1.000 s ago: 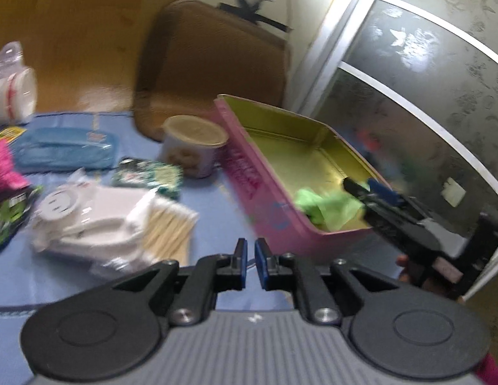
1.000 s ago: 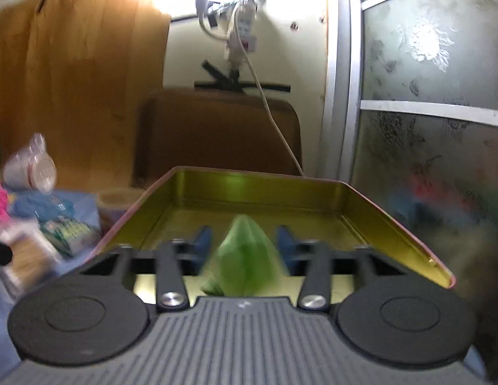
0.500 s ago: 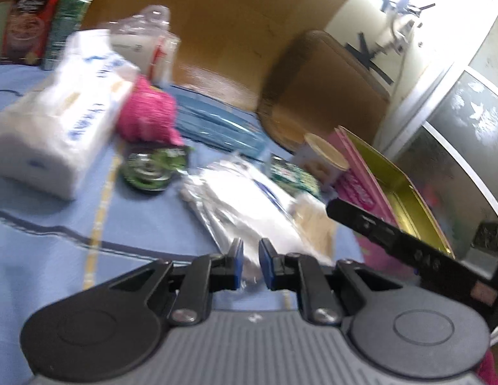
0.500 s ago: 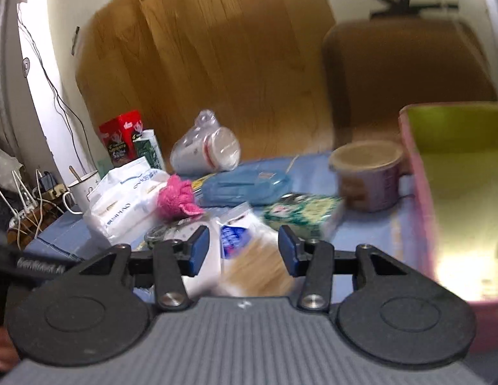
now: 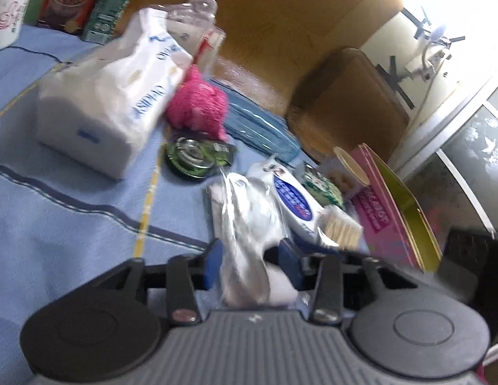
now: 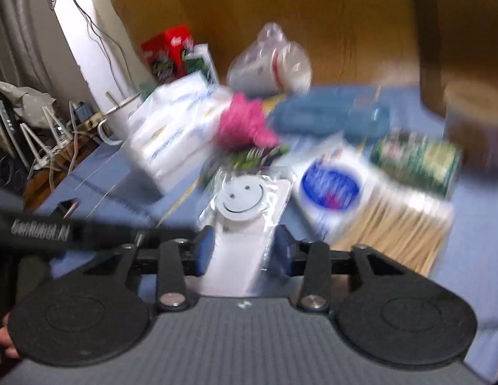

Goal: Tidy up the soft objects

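Observation:
A clear plastic packet point(image 5: 249, 224) holding a white smiley-face item point(image 6: 241, 197) lies on the blue cloth point(image 5: 72, 211). My left gripper point(image 5: 250, 264) is open with its jaws either side of the packet's near end. My right gripper point(image 6: 244, 250) is open and straddles the same packet from another side. A pink fluffy cloth point(image 5: 197, 106) point(image 6: 244, 122) lies beside a white tissue pack point(image 5: 111, 96) point(image 6: 172, 128). The pink tin box point(image 5: 396, 218) stands at the right.
A cotton swab bag point(image 6: 361, 199) point(image 5: 316, 215), a green packet point(image 6: 416, 160), a green round item point(image 5: 193, 155), a blue pouch point(image 6: 332, 115), a lidded tub point(image 5: 348, 170), wrapped cups point(image 6: 271, 64) and cartons point(image 5: 88, 3) crowd the cloth. The left gripper's arm point(image 6: 56, 234) crosses the right wrist view.
Both grippers left the tin, where the green cloth was released, and swung left over the clutter. The left gripper opened. Both now straddle the smiley packet.

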`<state>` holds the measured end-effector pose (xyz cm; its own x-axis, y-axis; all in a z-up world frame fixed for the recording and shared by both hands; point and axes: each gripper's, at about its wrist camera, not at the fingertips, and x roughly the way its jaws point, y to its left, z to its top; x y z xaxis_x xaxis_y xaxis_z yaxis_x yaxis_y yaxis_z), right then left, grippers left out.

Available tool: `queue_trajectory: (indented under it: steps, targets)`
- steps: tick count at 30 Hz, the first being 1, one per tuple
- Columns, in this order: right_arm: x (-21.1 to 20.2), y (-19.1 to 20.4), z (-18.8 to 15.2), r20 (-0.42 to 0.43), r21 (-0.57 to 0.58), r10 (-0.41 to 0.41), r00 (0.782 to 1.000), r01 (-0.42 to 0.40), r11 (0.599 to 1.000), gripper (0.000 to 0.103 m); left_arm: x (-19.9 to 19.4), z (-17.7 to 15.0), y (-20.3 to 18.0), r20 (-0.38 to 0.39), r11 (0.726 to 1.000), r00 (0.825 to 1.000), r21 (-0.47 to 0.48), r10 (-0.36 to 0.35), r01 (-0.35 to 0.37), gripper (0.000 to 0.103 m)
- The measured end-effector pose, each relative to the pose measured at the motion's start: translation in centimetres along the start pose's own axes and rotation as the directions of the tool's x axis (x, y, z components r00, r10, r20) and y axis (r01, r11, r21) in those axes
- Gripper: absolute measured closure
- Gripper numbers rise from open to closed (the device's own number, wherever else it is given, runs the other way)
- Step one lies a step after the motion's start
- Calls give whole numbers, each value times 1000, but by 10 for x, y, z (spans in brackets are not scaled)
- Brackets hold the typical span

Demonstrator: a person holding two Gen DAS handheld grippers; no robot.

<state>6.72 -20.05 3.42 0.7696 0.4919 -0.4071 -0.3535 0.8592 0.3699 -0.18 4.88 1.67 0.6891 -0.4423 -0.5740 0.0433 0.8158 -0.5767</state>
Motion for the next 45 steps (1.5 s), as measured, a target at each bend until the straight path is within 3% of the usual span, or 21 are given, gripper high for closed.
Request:
queue_trajectory:
  steps: [3,7,10,16,19,23,30,34,37,39,40,41,42,43,45]
  targets:
    - [-11,0,-16,31,20,41,999,-41,999,60,-2,-3,4,0,1000,1000,-7,-8,8,63]
    - [-20,5,-28,61,16,15,998,-16,1000,80,-3,-8,-5,3,999,1000,46,9,-9,67]
    - [-33,7,-29,108,49,-3,994,-2,999,84,-3,-12,-17,-17,996,1000,85,-6,7,70]
    - [-76,13,-18,283,56,-101,954,88,995,87,3,-4,-64,-19,981,995,165,-101,102,71]
    - [-104,2,-19,365,85,-161,917,139,987,87,16,4,-96,-38,964,986,209,-159,164,71]
    - [-143,-19,-26,454,138,-308,836,276,951,87,50,10,-153,-91,919,972,315,-217,235,71]
    - [-189,-76,-46,477,332,-526,704,410,849,84,124,-7,-235,-204,851,936,394,-288,348,71]
    - [-190,-98,-54,429,413,-617,659,464,783,69,143,-18,-246,-239,848,926,384,-291,365,71]
    - [-187,-100,-60,438,438,-677,592,517,735,66,130,-20,-235,-216,842,929,398,-299,364,71]
    - [-191,-96,-63,484,426,-670,563,517,742,66,112,-16,-218,-188,842,932,401,-309,360,71]
    - [-190,-91,-63,505,417,-659,557,511,752,66,101,-14,-206,-171,847,935,395,-312,355,71]
    - [-189,-87,-61,526,398,-635,566,496,772,66,89,-11,-191,-150,857,938,383,-311,346,71]
    - [-184,-80,-59,544,363,-595,592,473,803,66,80,-8,-176,-129,869,944,367,-304,331,71]
    - [-179,-73,-56,552,323,-552,625,451,832,65,71,-6,-161,-106,885,951,348,-292,310,71]
    - [-160,-56,-50,528,228,-447,722,387,894,61,53,-2,-126,-66,921,966,291,-252,260,71]
